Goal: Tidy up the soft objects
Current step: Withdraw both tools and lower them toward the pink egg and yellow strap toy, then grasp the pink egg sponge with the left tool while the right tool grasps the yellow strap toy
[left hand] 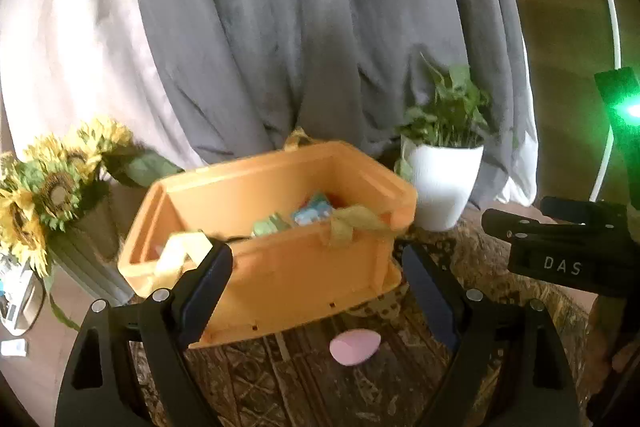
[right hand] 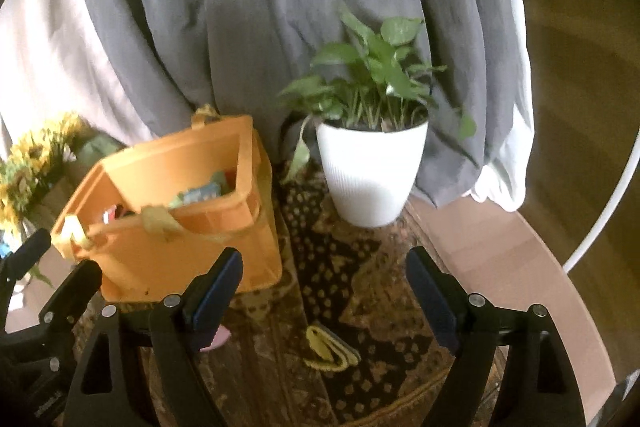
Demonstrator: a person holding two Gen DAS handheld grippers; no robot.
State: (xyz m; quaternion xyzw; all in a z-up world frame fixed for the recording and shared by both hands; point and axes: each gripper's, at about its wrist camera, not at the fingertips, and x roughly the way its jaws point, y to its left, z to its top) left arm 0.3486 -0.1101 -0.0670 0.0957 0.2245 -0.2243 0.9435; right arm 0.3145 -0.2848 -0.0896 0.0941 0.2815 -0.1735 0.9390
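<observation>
An orange bin (left hand: 280,267) with yellowish strap handles stands on the patterned cloth, holding several soft items in blue, green and yellow. A pink egg-shaped soft thing (left hand: 354,347) lies on the cloth just in front of the bin. My left gripper (left hand: 316,275) hangs open above it, nothing between its pads. In the right wrist view the bin (right hand: 180,239) is at left. A folded yellow cloth (right hand: 330,351) lies below my open, empty right gripper (right hand: 324,267). The pink thing (right hand: 220,339) peeks out behind the left finger.
A white pot with a green plant (right hand: 370,171) stands right of the bin. Sunflowers in a vase (left hand: 52,187) stand at the left. Grey and white curtains (left hand: 300,27) hang behind. The round table's bare rim (right hand: 520,267) curves at the right.
</observation>
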